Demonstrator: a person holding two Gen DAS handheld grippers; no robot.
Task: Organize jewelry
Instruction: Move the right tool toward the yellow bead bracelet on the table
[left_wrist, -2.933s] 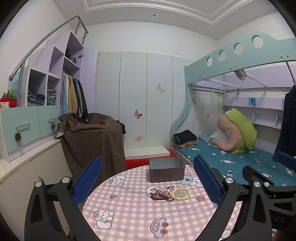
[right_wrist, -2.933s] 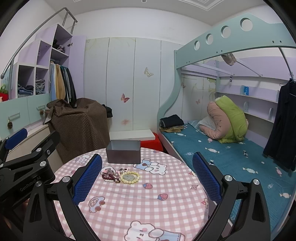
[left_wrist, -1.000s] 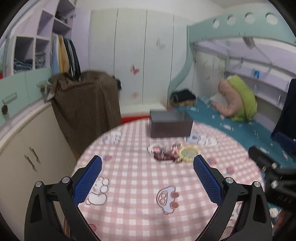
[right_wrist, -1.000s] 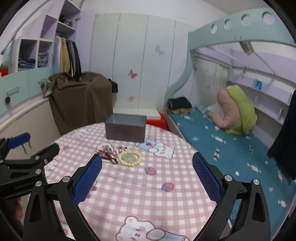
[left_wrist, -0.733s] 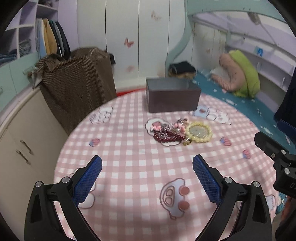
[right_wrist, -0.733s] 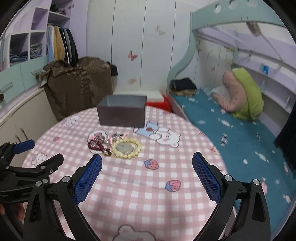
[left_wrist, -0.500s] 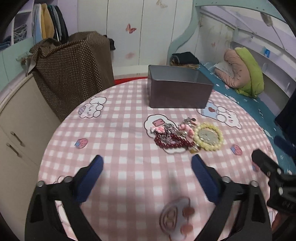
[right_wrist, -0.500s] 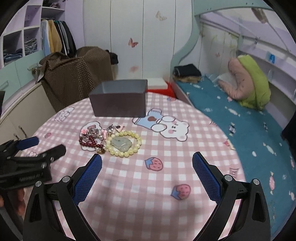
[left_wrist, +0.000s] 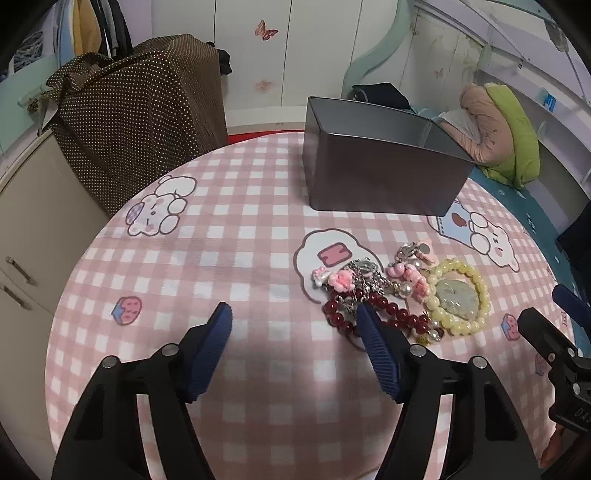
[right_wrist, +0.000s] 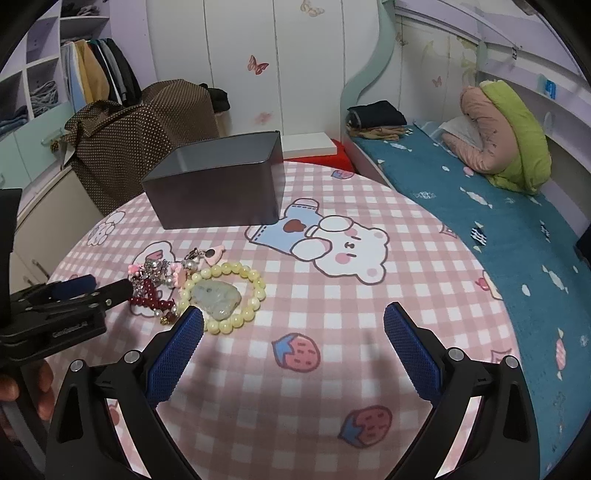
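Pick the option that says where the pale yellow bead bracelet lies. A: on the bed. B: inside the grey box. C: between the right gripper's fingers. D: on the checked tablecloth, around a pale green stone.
D: the yellow bead bracelet lies flat on the tablecloth, ringing the green stone.

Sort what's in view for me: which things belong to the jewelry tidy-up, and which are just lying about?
Part of the job:
- yellow bead bracelet
- dark red bead bracelet
- pink and silver charms
- jade pendant
- grey tin box

Just lying about:
- brown dotted cover
- rolled bedding
- folded clothes
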